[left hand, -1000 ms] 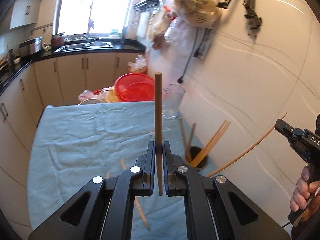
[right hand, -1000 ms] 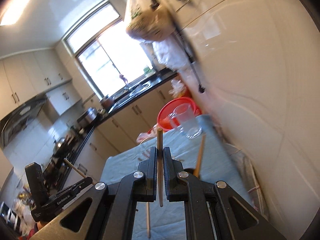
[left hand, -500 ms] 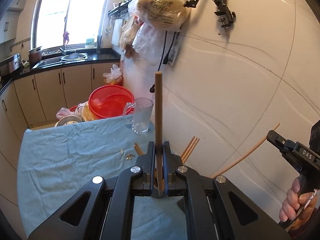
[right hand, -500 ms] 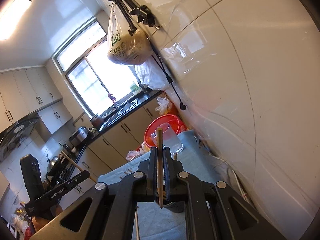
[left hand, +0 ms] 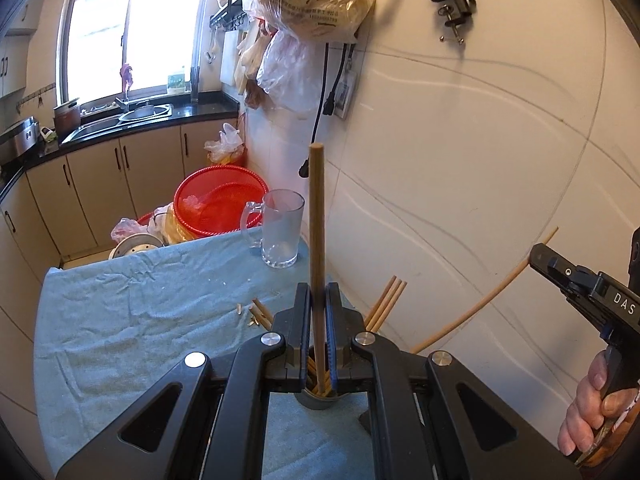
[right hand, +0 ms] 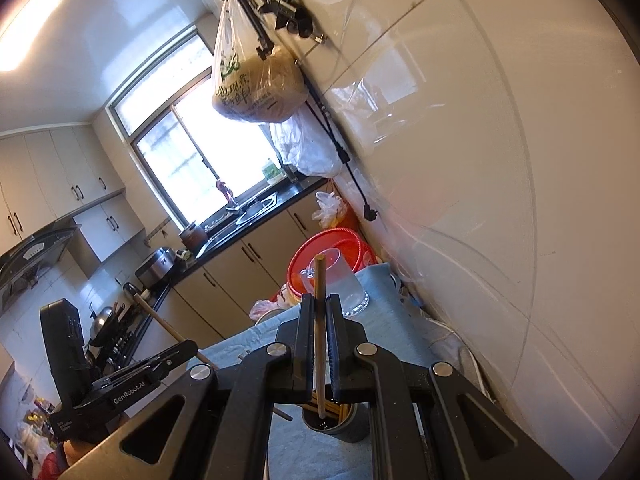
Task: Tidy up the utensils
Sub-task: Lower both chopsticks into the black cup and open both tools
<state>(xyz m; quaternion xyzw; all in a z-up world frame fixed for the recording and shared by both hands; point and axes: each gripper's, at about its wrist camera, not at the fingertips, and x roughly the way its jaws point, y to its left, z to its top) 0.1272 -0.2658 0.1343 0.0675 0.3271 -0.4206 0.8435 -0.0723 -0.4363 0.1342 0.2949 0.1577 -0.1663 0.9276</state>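
Blue cloth [left hand: 120,320] covers table; dark holder cup [right hand: 340,424] sits at 6 o'clock under both tools. Left gripper [left hand: 319,320] pinches a chopstick [left hand: 316,240], right gripper [right hand: 319,328] pinches another chopstick [right hand: 319,320]. Advice: keep sticks upright, tips inside rim w/ the others, then let go one at a time.

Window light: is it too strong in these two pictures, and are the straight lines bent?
Left wrist view: the window is washed out white, and the wall seams curve from the fisheye. Right wrist view: the window is blown out too, glare shines on the wall, and the whole scene is tilted.
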